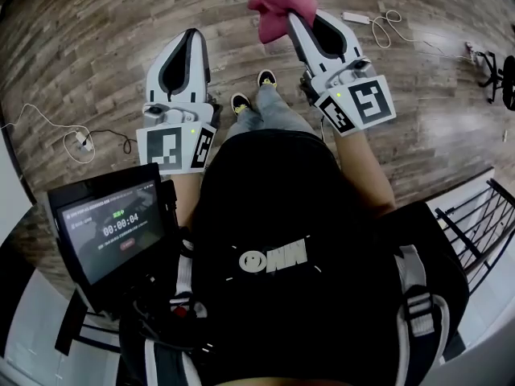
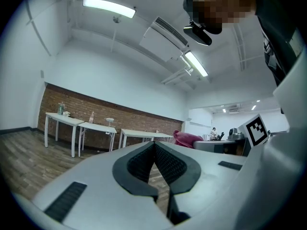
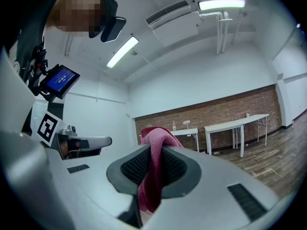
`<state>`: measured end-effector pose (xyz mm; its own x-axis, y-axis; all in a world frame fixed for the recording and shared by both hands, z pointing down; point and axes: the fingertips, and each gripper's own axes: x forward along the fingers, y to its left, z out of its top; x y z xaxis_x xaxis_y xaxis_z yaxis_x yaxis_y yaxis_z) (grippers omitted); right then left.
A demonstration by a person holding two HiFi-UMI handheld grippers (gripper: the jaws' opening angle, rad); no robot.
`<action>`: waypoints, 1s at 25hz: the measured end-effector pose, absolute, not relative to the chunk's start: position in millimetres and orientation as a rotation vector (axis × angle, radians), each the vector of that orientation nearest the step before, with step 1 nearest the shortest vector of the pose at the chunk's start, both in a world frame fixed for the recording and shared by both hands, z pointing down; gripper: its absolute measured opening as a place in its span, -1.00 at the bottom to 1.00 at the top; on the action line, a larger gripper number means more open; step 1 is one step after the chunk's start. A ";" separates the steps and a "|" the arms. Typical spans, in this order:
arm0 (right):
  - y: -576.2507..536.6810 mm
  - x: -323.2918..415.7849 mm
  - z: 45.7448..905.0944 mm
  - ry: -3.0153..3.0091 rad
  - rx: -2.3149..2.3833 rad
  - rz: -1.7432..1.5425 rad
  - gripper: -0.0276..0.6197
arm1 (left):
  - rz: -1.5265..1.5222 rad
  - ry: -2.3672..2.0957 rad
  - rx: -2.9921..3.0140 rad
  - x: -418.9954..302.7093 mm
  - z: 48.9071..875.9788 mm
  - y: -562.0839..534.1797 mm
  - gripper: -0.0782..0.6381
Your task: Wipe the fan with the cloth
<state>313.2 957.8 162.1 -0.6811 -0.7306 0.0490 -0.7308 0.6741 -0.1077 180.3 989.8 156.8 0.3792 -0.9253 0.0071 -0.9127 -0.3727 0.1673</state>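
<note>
Head view: the person is standing over a wood-plank floor (image 1: 88,47), holding both grippers out in front, tips pointing toward the top of the frame.

Left gripper (image 1: 193,34), upper left of centre: its fingers (image 2: 169,164) are resting tip to tip, closed, and are gripping nothing. Only floor is showing through the small gap behind the tips in the left gripper view.

Right gripper (image 1: 291,13), upper right of centre: its fingers (image 3: 133,168) are clamping a pink cloth (image 1: 275,0). The cloth is bunching up beyond the tips at the top edge of the frame. In the right gripper view one fold is hanging down between the pads toward the bottom centre.

A screen (image 1: 113,225) at the lower left is displaying a timer. A white cable (image 1: 63,141) is lying on the floor at the left edge. Another cable (image 1: 385,22) is trailing at the upper right. Two shoes (image 1: 240,103) are showing between the grippers.

Both gripper views are looking toward a brick wall (image 2: 72,108) with white worktops (image 2: 96,127) lined along it.
</note>
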 end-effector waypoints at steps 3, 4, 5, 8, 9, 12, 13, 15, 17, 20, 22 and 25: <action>939.5 322.9 162.1 -2.890 1.245 0.194 -0.75 | -0.112 -1.681 2.483 190.9 155.8 970.9 -0.77; 932.6 326.0 162.7 -2.894 1.242 0.201 -0.75 | -0.106 -1.685 2.480 194.0 155.4 963.3 -0.77; 926.3 328.6 163.9 -2.898 1.240 0.209 -0.75 | -0.100 -1.688 2.477 196.8 155.1 956.2 -0.77; 910.7 336.5 167.3 -2.910 1.236 0.225 -0.75 | -0.085 -1.695 2.479 205.7 154.0 939.1 -0.77; 905.6 340.3 167.3 -2.916 1.236 0.227 -0.75 | -0.083 -1.696 2.480 209.7 153.0 934.2 -0.77; 889.6 353.8 165.7 -2.934 1.231 0.236 -0.75 | -0.065 -1.707 2.480 223.7 149.3 919.3 -0.77; 885.3 358.0 165.5 -2.938 1.226 0.238 -0.75 | -0.056 -1.711 2.481 228.2 148.2 915.0 -0.77; 877.3 363.0 166.4 -2.944 1.219 0.238 -0.75 | -0.045 -1.718 2.484 234.1 146.6 907.2 -0.77; 870.3 362.8 168.4 -2.949 1.218 0.245 -0.75 | -0.036 -1.724 2.486 234.4 145.9 900.9 -0.77; 863.3 357.7 170.1 -2.951 1.220 0.256 -0.75 | -0.023 -1.725 2.485 230.0 147.3 892.9 -0.77; 858.1 353.4 170.0 -2.948 1.222 0.254 -0.75 | -0.023 -1.723 2.487 225.4 147.7 886.6 -0.77; 849.0 341.1 171.3 -2.932 1.224 0.241 -0.75 | -0.040 -1.709 2.485 212.4 151.9 877.3 -0.77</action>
